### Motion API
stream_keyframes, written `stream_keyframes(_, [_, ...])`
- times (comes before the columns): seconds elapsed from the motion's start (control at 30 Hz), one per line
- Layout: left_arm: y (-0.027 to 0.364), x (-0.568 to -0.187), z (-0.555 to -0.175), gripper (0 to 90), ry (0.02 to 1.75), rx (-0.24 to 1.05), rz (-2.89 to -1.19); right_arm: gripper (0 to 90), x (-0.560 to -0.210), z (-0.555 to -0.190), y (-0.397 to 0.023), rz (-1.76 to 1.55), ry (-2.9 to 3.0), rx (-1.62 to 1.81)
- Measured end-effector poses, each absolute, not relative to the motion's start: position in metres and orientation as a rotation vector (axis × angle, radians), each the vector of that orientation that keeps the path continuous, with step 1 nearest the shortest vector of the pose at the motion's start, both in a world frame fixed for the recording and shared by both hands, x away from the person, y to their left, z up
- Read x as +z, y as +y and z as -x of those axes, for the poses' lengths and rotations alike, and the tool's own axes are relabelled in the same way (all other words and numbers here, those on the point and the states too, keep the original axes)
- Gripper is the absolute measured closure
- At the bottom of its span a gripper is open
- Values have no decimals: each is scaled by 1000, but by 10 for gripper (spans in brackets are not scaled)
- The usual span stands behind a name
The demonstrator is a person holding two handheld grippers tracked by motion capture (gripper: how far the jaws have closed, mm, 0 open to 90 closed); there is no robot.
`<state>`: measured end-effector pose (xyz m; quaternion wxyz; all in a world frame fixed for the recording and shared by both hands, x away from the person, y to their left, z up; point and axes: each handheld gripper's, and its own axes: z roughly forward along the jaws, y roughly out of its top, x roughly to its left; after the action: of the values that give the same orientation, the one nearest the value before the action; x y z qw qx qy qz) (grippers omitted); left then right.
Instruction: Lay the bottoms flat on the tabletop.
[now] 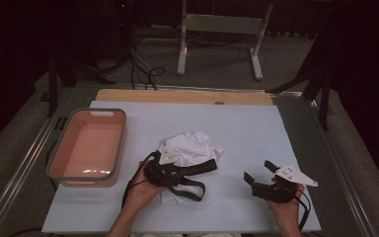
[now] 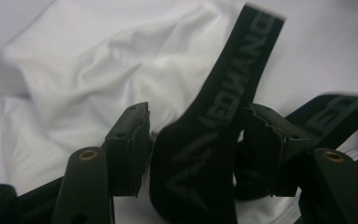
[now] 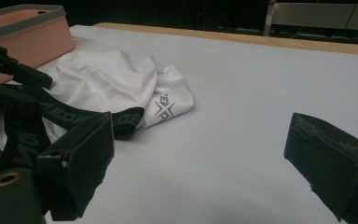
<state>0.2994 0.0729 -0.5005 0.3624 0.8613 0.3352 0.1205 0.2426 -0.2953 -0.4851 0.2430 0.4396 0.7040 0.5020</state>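
Black jaws of the left gripper [image 2: 193,140] stand part open on either side of a black elastic waistband [image 2: 214,140]; the band runs up between them, but whether the pads press on it cannot be told. That band belongs to a crumpled white garment [image 1: 191,147], which lies a little left of the middle of the table [image 1: 256,123], toward its near edge. In the high view the left gripper [image 1: 170,170] sits over the garment's near side, with loops of the waistband [image 1: 190,185] trailing toward the near edge. Off to the right, well apart from the cloth and close to the near right corner, the right gripper [image 1: 259,173] rests with its jaws spread wide and nothing between them; in its own view the right gripper [image 3: 205,154] frames bare table. Along the left edge stands a pink tub [image 1: 121,143] with a grey rim, near the garment but not touching it.
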Motion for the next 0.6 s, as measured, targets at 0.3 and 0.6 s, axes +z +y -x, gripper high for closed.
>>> stream_keyframes(0.3, [78,-509,-298,392,888,375,-2277,82,-485,-243,-295,-1201,1925,1373])
stream_keyframes(0.6, [87,-503,-311,658,1000,374,-2212,82,-485,-242,-294,-1198,1928,1366])
